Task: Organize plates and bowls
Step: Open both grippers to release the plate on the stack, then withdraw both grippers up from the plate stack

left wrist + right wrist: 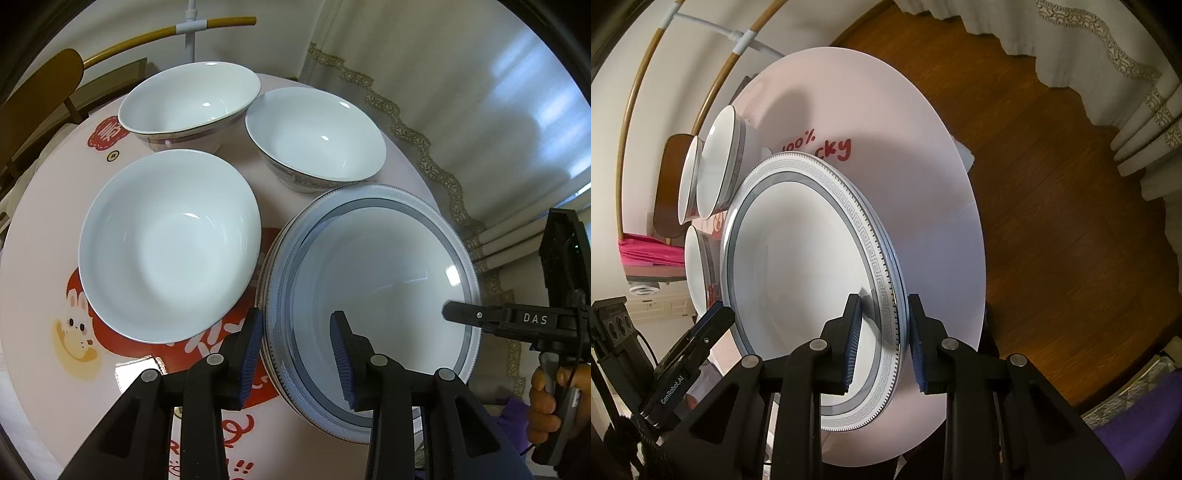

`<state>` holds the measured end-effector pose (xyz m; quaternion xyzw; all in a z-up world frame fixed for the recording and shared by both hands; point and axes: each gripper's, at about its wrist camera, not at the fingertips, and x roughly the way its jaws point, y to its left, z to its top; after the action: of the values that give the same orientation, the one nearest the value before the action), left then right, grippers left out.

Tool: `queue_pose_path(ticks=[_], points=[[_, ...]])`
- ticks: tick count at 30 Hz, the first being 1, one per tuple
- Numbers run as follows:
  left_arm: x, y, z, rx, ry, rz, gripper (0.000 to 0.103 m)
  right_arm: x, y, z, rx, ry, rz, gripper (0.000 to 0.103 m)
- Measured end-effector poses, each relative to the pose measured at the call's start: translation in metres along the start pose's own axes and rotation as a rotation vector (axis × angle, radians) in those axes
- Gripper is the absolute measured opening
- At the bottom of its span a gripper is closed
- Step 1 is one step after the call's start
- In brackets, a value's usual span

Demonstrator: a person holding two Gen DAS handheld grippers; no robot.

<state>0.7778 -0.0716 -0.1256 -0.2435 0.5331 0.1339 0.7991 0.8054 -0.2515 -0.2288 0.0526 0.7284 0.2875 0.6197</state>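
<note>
A stack of white plates (369, 190) with a grey key-pattern rim lies on the round pink table (44, 229). My left gripper (297, 354) is open astride the stack's near-left rim, pads clear of it. Beside the stack sit a plain white bowl (170, 247) and two trimmed bowls (188, 99) (314, 136). In the right wrist view my right gripper (884, 339) straddles the plate stack (798, 258) at its right rim. Its blue pads lie against the rim, one on the patterned band, one on the outer edge. One left gripper finger (713, 321) shows at the stack's left.
A person's hand (546, 398) holds the right gripper's handle past the table's edge. A wooden chair (40, 92) stands behind the bowls, a lace-trimmed curtain (406, 92) to the right. Wooden floor (1052, 184) lies beyond the table's bare pink half (905, 166).
</note>
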Motion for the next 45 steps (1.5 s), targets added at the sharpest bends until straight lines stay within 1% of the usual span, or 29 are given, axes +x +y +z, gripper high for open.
queue_pose_path(ticks=[3, 4, 7, 9, 11, 15, 18, 21, 23, 25, 26, 28, 31, 34, 37, 45], points=[[0.000, 0.000, 0.000, 0.003, 0.002, 0.001, 0.033, 0.000, -0.001, 0.000, 0.002, 0.003, 0.000, 0.024], [-0.001, 0.000, 0.000, 0.002, 0.002, 0.000, 0.035, -0.001, -0.001, 0.000, 0.000, 0.002, -0.002, 0.024], [-0.003, 0.000, 0.000, 0.000, 0.001, 0.002, 0.036, -0.001, 0.001, 0.001, -0.007, 0.004, -0.017, 0.025], [-0.006, -0.001, -0.001, 0.002, -0.001, 0.001, 0.040, -0.001, 0.003, 0.002, -0.012, 0.008, -0.031, 0.025], [-0.010, -0.003, -0.002, 0.003, -0.003, 0.001, 0.048, -0.001, 0.007, 0.003, -0.020, 0.016, -0.054, 0.026], [-0.018, -0.003, -0.002, 0.001, -0.008, -0.009, 0.051, -0.003, 0.018, 0.002, -0.076, 0.022, -0.117, 0.028], [-0.027, -0.002, -0.001, -0.005, -0.014, -0.007, 0.052, -0.008, 0.021, 0.000, -0.088, 0.012, -0.144, 0.028], [-0.042, 0.001, -0.002, -0.013, -0.028, 0.004, 0.056, -0.017, 0.026, -0.002, -0.108, -0.003, -0.170, 0.028], [-0.053, 0.003, -0.004, -0.016, -0.037, 0.011, 0.057, -0.023, 0.032, -0.004, -0.126, -0.012, -0.204, 0.028], [-0.066, 0.006, -0.006, -0.017, -0.050, 0.022, 0.057, -0.031, 0.039, -0.006, -0.139, -0.026, -0.213, 0.031], [-0.072, 0.006, -0.007, -0.017, -0.056, 0.025, 0.058, -0.032, 0.041, -0.007, -0.141, -0.029, -0.215, 0.031], [-0.085, 0.009, -0.008, -0.017, -0.067, 0.041, 0.060, -0.039, 0.049, -0.009, -0.140, -0.040, -0.184, 0.031], [-0.104, 0.015, -0.011, -0.018, -0.082, 0.052, 0.062, -0.046, 0.064, -0.015, -0.157, -0.058, -0.188, 0.031], [-0.122, 0.026, -0.013, -0.038, -0.101, 0.055, 0.065, -0.049, 0.082, -0.022, -0.172, -0.067, -0.166, 0.031], [-0.137, 0.038, -0.015, -0.047, -0.109, 0.063, 0.065, -0.051, 0.101, -0.030, -0.190, -0.076, -0.151, 0.031], [-0.174, 0.072, -0.018, -0.045, -0.135, 0.055, 0.065, -0.048, 0.156, -0.051, -0.236, -0.098, -0.132, 0.031]])
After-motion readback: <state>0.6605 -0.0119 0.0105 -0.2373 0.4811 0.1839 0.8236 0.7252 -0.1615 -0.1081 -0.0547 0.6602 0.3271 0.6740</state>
